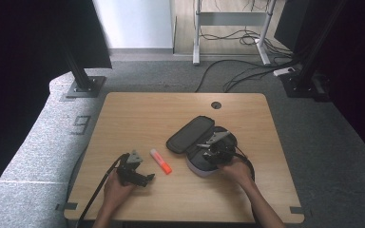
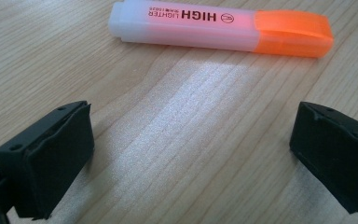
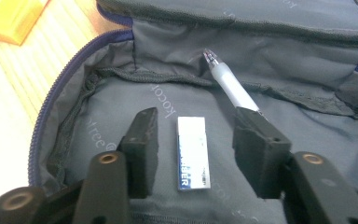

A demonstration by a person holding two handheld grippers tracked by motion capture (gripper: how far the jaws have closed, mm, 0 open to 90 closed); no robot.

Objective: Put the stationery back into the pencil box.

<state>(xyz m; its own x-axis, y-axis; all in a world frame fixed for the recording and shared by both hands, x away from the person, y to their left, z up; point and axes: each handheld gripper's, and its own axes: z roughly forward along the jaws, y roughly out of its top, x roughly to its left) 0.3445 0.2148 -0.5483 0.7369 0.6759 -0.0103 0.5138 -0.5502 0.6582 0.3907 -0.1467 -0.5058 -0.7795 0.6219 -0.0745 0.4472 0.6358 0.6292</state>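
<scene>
An orange-capped highlighter (image 1: pixel 160 161) lies on the wooden table (image 1: pixel 138 118), left of an open grey pencil case (image 1: pixel 192 135). My left gripper (image 1: pixel 147 176) rests just left of the highlighter. In the left gripper view the highlighter (image 2: pixel 219 28) lies crosswise beyond my left gripper (image 2: pixel 191 144), which is open wide over bare wood. My right gripper (image 1: pixel 210 143) reaches into the case. In the right gripper view my right gripper (image 3: pixel 196 135) is open, with a white eraser (image 3: pixel 193 152) lying on the lining between the jaws, gaps on both sides. A white pen (image 3: pixel 230 84) leans past the right jaw.
The pencil case lid (image 1: pixel 190 133) is folded back toward the left. A cable hole (image 1: pixel 216 105) sits near the table's far edge. Black stand bases (image 1: pixel 83 85) and floor cables (image 1: pixel 247 71) lie beyond the table. The highlighter's orange end (image 3: pixel 14 16) shows outside the case.
</scene>
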